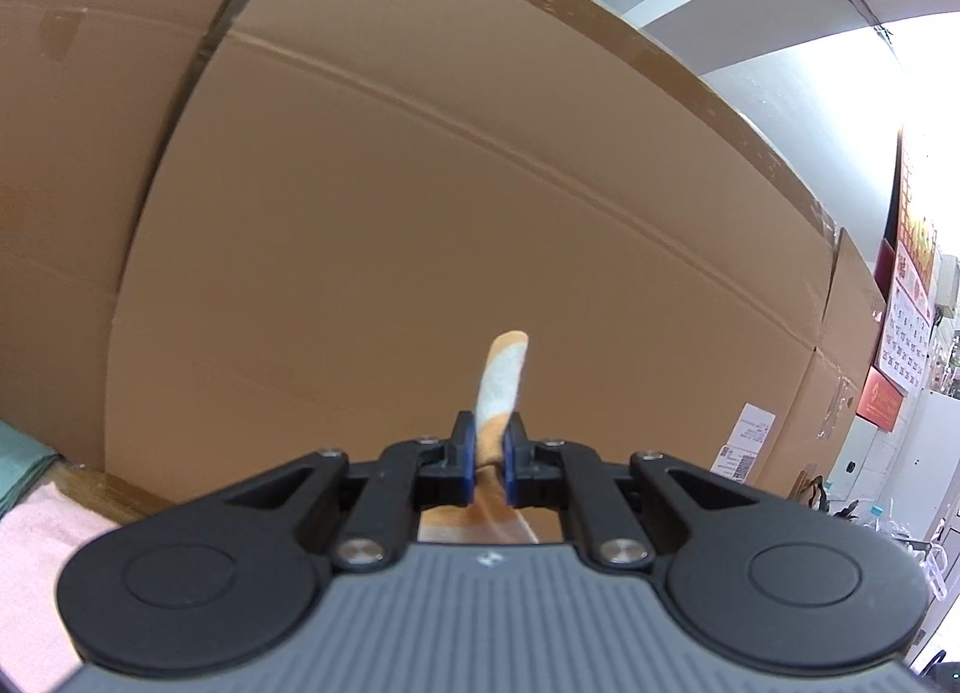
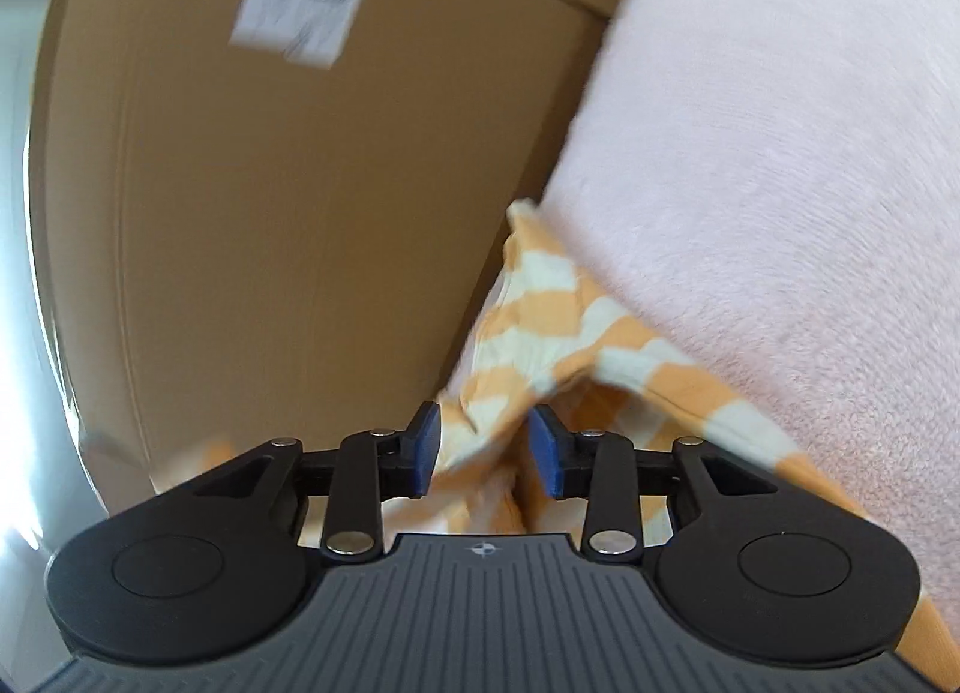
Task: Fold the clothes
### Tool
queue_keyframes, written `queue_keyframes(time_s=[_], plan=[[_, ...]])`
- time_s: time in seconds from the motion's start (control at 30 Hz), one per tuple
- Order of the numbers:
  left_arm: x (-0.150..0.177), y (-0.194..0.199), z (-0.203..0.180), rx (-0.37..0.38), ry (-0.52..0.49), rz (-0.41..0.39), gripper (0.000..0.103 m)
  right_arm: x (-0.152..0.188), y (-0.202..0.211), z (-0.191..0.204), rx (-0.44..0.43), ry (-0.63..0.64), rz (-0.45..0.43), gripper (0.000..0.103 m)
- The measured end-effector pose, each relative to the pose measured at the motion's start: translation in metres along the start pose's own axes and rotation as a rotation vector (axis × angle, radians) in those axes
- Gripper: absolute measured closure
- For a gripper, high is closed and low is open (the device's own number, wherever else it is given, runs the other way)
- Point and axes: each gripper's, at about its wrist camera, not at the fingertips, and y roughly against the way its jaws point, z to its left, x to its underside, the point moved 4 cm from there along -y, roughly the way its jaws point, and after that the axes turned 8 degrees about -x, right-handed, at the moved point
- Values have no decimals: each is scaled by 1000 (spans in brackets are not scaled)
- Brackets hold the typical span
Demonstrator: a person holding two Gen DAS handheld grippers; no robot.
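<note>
Left hand-held gripper [image 1: 489,456] has its blue pads drawn in tight on a thin bunch of the orange-and-white striped garment [image 1: 503,387], and a tongue of cloth stands up past the fingertips against the big cardboard box [image 1: 420,183] behind. Right hand-held gripper [image 2: 485,441] stands with its pads clearly parted; striped cloth [image 2: 540,321] lies in the gap between them and brushes the left-hand pad, but the pads are not pressed onto it, so I judge it a loose or opening hold rather than a pinch.

In the right wrist view the garment trails up and away from that gripper along the edge of a pale pink fleecy cloth [image 2: 780,183], which fills the right side of the view. In the left wrist view the same pink cloth [image 1: 36,543] shows low at the left, next to a bit of green fabric [image 1: 24,459]. Whatever surface lies under the pink cloth is hidden.

This scene fits either a garment just being taken up at two points or one being let go by the right side after a fold. Either way, doing it well means holding the left pinch firm, keeping the cloth taut and level between the two grippers, and matching edges before laying it flat, so the stripes line up and no bunching is trapped.
</note>
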Motion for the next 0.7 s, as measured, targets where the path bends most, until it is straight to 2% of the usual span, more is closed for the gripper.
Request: queue_keyframes(time_s=[0.23,0.3,0.4,0.47,0.63,0.7], plan=[[-27,-5,-47,80,-54,-68,96,45,-51,48,243,505,215,67],[-31,1,-57,103,-67,-92,96,44,-67,49,277,526,198,67],[-33,5,-66,122,-84,-114,96,27,-82,45,282,446,90,65],[-30,7,-69,122,-101,-126,96,14,-88,35,269,346,10,62],[-21,12,-66,103,-125,-146,96,-3,-108,7,112,-7,-122,62],[-21,8,-60,87,-120,-142,96,-5,-119,3,74,-57,-148,62]])
